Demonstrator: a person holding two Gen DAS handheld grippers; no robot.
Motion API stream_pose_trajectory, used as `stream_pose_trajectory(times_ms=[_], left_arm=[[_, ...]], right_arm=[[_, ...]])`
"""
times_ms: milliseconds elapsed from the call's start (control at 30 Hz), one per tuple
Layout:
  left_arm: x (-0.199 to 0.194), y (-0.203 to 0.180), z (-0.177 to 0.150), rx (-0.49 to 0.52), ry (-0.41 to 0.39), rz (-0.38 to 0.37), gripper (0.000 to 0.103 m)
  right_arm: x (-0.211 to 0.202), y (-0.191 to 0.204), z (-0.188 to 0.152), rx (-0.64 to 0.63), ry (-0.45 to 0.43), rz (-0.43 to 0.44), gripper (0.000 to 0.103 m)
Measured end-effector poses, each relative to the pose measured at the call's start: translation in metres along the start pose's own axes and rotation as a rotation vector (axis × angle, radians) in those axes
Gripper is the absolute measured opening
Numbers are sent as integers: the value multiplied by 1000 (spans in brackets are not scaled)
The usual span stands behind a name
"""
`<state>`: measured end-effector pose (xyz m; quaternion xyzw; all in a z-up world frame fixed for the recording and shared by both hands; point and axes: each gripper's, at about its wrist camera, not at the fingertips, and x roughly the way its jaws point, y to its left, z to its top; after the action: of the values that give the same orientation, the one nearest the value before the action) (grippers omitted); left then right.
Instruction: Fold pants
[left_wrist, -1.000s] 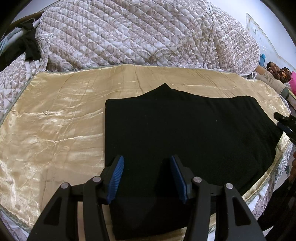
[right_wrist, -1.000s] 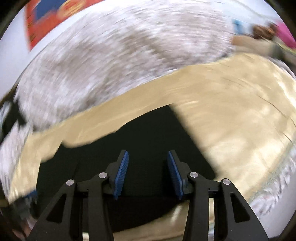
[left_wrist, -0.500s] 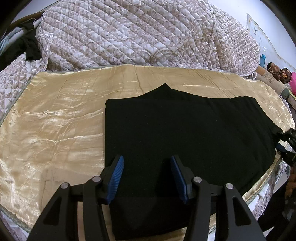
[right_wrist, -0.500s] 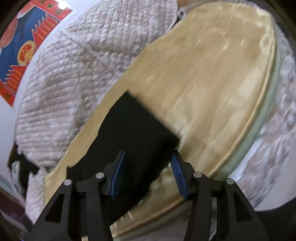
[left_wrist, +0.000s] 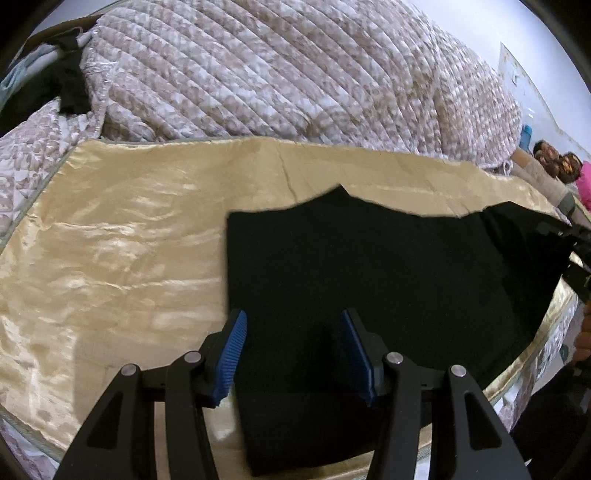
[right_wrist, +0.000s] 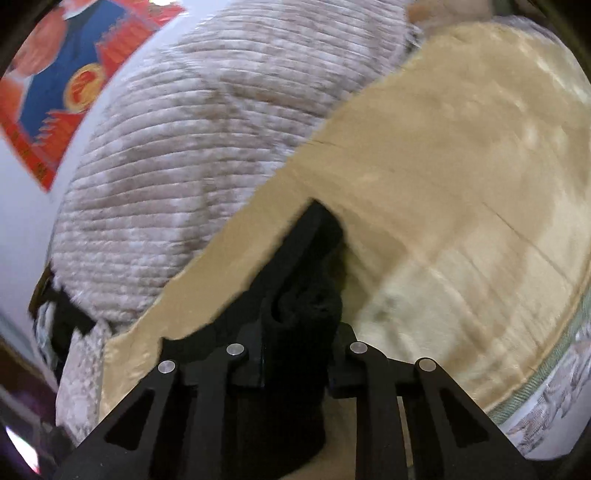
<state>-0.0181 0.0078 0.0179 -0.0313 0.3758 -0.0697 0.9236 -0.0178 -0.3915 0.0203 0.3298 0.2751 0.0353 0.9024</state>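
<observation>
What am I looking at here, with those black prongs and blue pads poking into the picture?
They are hand-held grippers, not a robot: a person holds one in each hand, and each carries a wide-angle camera looking along its two fingers. In the left camera's picture, the left gripper is open, its blue pads wide apart above black pants lying flat on a shiny gold bedcover. A quilted blanket is heaped behind. In the right camera's picture, the right gripper has closed on an end of the pants and bunched it. That gripper also shows at the left picture's right edge.
</observation>
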Motion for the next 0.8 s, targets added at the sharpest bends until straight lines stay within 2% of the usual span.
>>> stream_pose_trajectory(times_ms=[200, 467, 633, 733, 800], left_arm=[[-7, 32, 10, -77, -17, 50, 56], [-21, 83, 11, -197, -42, 119, 56], [-23, 100, 8, -250, -39, 140, 56], [-24, 102, 6, -256, -36, 139, 56], [-24, 102, 6, -255, -38, 139, 56]], right_arm=[[-6, 87, 2, -192, 31, 146, 21], [13, 189, -48, -426, 157, 285, 21], [41, 225, -104, -544, 307, 333, 21], [71, 228, -145, -619, 427, 308, 21], [80, 222, -156, -625, 461, 299, 22]])
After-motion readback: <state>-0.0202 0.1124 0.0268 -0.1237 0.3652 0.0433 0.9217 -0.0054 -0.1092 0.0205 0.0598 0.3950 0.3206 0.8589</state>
